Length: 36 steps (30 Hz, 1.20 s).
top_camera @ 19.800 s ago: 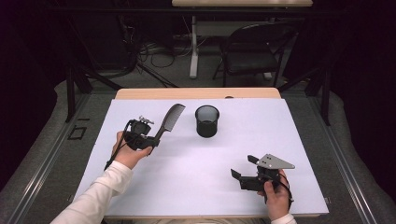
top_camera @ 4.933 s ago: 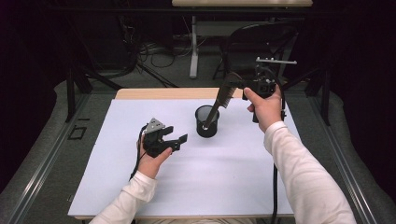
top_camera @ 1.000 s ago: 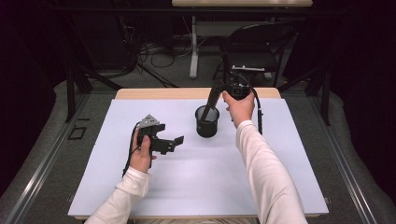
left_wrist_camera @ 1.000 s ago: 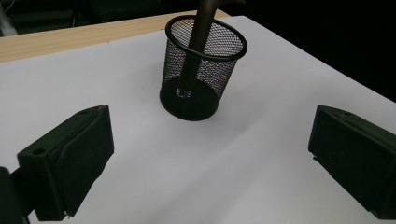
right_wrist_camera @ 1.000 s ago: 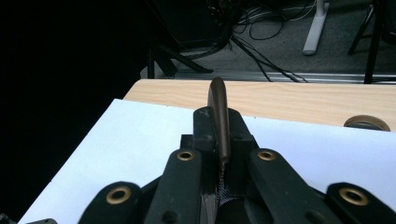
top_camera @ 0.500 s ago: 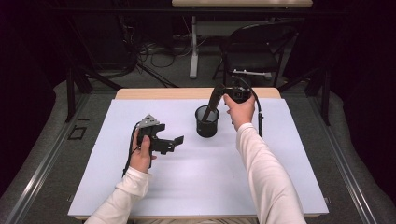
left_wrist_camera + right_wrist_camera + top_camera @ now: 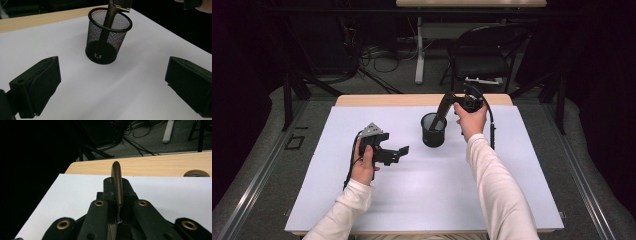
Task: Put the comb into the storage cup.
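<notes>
My 2 sleeves (image 7: 492, 190) are white and long. Both grippers are matte black: left gripper (image 7: 398, 153) carries a grey triangular plate and black cable; right gripper (image 7: 117, 202) shows 4 brass-ringed screw holes.

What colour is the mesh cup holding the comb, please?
Black, clearest in the left gripper view: mesh cup, comb.

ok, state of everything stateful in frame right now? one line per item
comb: handle down inside the cup, leaning on the rim, toothed end clamped in the right gripper
mesh cup: upright on the white sheet, comb in it
right gripper: shut on the comb, above the cup
left gripper: open, nothing between the jaws, held off to the cup's left
chair: upright behind the table, unoccupied
</notes>
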Each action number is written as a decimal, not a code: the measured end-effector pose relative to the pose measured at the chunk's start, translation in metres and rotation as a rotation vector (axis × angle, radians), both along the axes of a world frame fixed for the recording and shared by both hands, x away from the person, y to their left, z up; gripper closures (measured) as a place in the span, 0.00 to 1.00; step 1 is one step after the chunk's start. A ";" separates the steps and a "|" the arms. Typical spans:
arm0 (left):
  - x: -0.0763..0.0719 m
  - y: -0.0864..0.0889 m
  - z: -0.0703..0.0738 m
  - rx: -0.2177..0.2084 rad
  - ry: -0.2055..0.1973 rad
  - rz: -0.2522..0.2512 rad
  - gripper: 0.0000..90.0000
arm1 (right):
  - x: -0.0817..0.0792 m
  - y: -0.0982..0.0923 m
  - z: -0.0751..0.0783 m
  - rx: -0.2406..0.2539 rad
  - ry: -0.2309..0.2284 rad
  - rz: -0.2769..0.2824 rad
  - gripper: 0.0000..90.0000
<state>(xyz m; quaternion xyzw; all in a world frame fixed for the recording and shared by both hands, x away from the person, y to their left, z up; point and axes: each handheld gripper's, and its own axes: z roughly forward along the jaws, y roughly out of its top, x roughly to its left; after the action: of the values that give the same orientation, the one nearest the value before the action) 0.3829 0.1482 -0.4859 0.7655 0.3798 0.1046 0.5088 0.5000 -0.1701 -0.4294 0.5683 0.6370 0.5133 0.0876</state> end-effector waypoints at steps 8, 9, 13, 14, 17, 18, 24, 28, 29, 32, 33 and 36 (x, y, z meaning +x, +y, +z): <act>0.000 0.000 0.000 -0.001 0.002 0.002 0.00 | 0.001 -0.009 -0.005 0.038 0.016 -0.007 0.96; 0.000 0.000 0.000 -0.001 0.002 0.001 0.00 | 0.001 -0.010 -0.005 0.040 0.018 -0.007 0.96; 0.000 -0.001 0.000 0.001 0.002 -0.001 0.00 | 0.001 -0.011 -0.005 0.044 0.022 -0.004 0.96; 0.000 -0.001 0.000 0.000 0.003 0.000 0.00 | 0.001 -0.011 -0.005 0.046 0.023 -0.004 0.96; 0.000 0.000 0.000 -0.001 0.003 0.001 0.00 | 0.001 -0.012 -0.006 0.047 0.021 -0.005 0.96; 0.000 0.000 0.000 -0.001 0.002 0.001 0.00 | 0.001 -0.013 -0.006 0.047 0.023 -0.006 0.96; 0.000 -0.001 0.000 0.000 0.003 0.000 0.00 | 0.001 -0.016 -0.009 0.056 0.029 -0.015 0.96; 0.000 -0.001 -0.001 0.001 0.003 0.000 0.00 | 0.001 -0.021 -0.011 0.056 0.036 -0.022 0.96; 0.000 -0.001 -0.001 0.001 0.003 0.000 0.00 | 0.001 -0.022 -0.011 0.058 0.039 -0.024 0.96; 0.000 -0.001 -0.001 0.003 0.003 -0.001 0.00 | 0.002 -0.024 -0.013 0.059 0.040 -0.026 0.96; 0.000 -0.001 -0.001 0.005 0.003 -0.003 0.00 | 0.002 -0.025 -0.013 0.061 0.042 -0.028 0.96; 0.000 -0.001 -0.001 0.005 0.005 -0.001 0.00 | 0.002 -0.026 -0.014 0.057 0.046 -0.033 0.95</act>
<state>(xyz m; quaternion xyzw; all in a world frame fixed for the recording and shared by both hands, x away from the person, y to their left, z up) 0.3833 0.1474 -0.4870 0.7672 0.3802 0.1034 0.5060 0.5016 -0.1960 -0.4434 0.5928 0.6145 0.5164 0.0654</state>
